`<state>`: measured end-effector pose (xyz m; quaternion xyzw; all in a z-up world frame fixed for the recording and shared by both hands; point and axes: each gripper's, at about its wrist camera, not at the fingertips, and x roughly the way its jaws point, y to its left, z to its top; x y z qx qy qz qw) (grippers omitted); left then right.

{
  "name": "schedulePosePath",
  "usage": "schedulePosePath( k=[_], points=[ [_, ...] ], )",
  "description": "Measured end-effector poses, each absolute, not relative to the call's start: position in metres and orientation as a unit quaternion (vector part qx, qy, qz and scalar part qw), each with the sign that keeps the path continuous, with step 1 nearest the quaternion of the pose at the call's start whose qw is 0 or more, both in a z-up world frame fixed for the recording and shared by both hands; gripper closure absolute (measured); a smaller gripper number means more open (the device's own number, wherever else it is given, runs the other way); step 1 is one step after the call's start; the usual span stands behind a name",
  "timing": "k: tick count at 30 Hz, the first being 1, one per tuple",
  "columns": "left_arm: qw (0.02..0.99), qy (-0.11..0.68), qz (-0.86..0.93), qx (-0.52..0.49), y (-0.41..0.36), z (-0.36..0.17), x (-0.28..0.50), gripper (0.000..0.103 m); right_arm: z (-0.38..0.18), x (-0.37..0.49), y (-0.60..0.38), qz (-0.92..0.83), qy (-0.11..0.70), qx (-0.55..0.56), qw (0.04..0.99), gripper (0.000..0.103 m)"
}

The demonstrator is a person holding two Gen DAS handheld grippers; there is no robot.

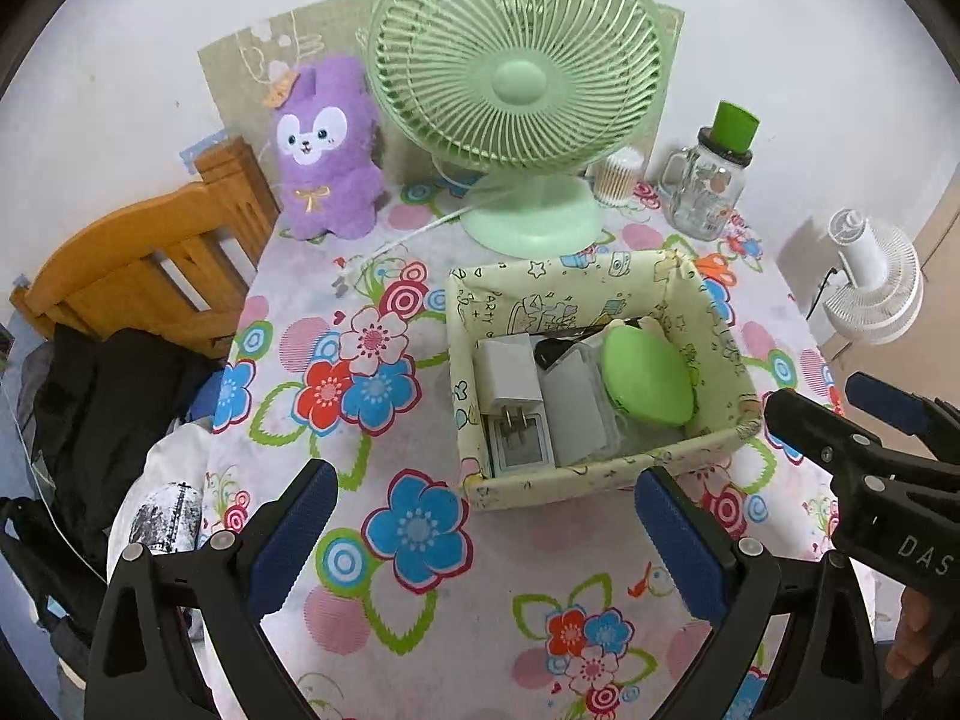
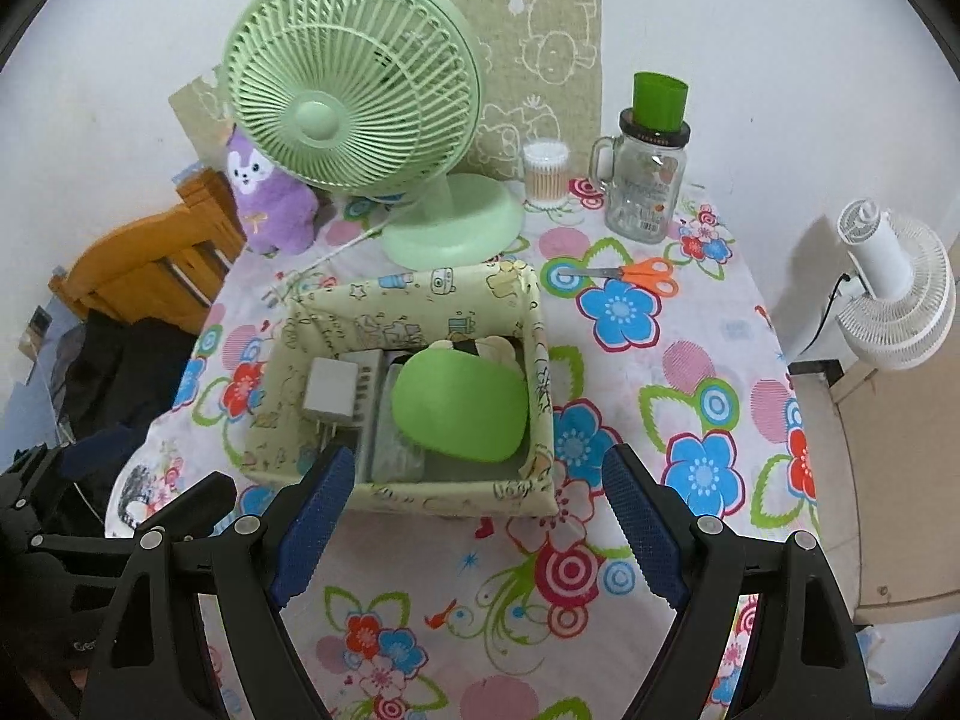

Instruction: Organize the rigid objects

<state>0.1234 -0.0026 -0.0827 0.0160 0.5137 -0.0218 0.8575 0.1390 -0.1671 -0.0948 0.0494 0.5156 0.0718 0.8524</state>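
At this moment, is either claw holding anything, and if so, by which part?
Nothing is held. The left claw and right claw are both open and empty, above the tablecloth near the box.

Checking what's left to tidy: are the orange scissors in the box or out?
Out: the scissors lie on the tablecloth, right of the box.

On your worktop (image 2: 690, 552), the box (image 2: 384, 489) holds a charger (image 2: 330, 387) left of a pouch (image 2: 459, 405). Behind it stands the fan (image 2: 351, 114); scissors (image 2: 630, 274) lie right, before the jar (image 2: 645, 186).
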Motion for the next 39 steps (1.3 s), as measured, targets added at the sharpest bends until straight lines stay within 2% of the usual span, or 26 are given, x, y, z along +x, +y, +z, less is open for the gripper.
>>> schedulePosePath(
  k=[21, 27, 39],
  points=[
    [0.899, 0.437, -0.022, 0.005, 0.006, 0.001, 0.06, 0.001, -0.008, 0.069, -0.168, 0.083, 0.442, 0.027, 0.893, 0.016],
    [0.91, 0.414, -0.019, 0.001, 0.006, 0.022, 0.04, 0.0, 0.018, 0.049, -0.171, 0.073, 0.406, 0.024, 0.911, 0.011],
    [0.913, 0.408, -0.01, -0.002, 0.011, 0.035, 0.003, 0.0, 0.024, 0.017, -0.181, 0.06, 0.407, 0.032, 0.911, 0.008]
  ],
)
